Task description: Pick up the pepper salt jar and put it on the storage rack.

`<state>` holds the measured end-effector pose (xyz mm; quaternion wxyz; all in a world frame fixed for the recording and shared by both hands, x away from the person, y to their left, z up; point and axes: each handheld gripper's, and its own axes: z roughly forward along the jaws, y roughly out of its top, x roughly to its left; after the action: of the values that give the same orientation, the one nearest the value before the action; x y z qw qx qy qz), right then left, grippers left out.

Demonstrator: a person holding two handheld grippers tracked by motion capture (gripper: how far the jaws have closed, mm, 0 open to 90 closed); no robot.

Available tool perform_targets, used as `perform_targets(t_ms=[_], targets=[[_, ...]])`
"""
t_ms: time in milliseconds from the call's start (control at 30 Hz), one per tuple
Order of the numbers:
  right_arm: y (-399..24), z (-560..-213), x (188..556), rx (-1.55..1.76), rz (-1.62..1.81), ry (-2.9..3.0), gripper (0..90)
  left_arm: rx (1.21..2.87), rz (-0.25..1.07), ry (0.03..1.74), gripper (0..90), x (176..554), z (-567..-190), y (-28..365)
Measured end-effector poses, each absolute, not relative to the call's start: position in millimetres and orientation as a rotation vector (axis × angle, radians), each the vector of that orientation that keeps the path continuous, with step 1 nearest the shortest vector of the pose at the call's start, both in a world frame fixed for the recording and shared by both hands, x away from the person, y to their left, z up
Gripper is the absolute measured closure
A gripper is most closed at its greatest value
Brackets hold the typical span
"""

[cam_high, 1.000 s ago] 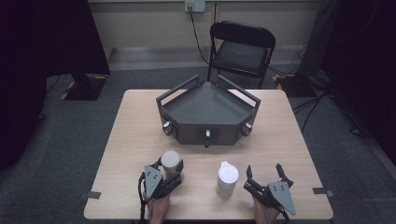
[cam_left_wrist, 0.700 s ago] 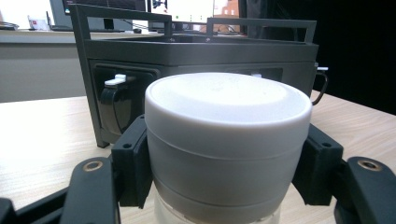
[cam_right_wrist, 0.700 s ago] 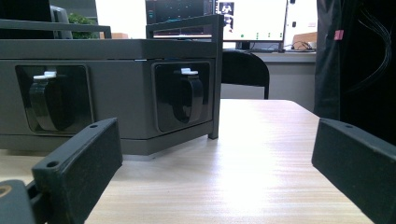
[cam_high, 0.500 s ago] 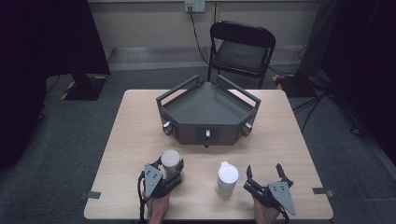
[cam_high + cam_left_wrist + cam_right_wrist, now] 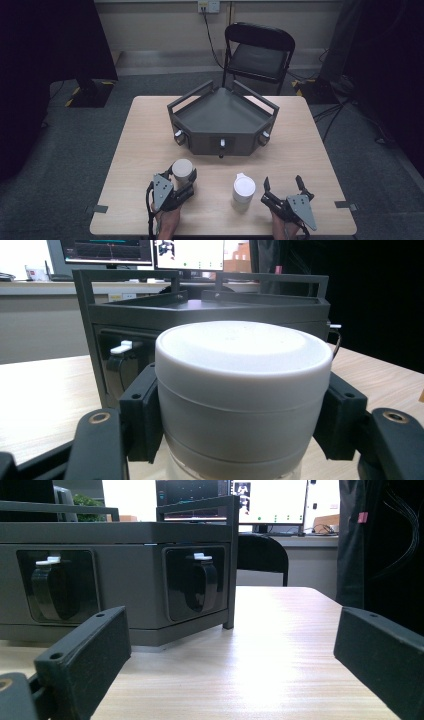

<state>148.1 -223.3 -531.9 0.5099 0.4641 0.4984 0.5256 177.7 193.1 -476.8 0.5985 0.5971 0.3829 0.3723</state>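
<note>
1. The left gripper (image 5: 183,176) has its jaws clamped on the white-lidded jar (image 5: 242,390), held between its pads.
2. The right gripper (image 5: 283,182) has jaws apart, nothing between them.
3. Risk, judged: the smooth lid could slip out if lifted carelessly.

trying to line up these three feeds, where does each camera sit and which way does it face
High view: above the near table edge, looking forward and down on the light wooden table; both forearms, left gripper and right gripper show.
Left gripper view: rides the left gripper, facing the white round-lidded jar clamped by its black fingers.
Right gripper view: low over the table, facing forward; its fingers stand apart.
All share the dark grey angular metal tray-box.
</note>
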Motion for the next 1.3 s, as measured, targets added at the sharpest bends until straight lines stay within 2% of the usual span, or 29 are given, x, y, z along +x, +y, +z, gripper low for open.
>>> perform_targets(t_ms=[1300], targets=[[-223.3,-531.9,148.1,1.118,1.266,1.200,0.5,1.368,0.875,0.781,34.2,198.7,-428.8,195.1]])
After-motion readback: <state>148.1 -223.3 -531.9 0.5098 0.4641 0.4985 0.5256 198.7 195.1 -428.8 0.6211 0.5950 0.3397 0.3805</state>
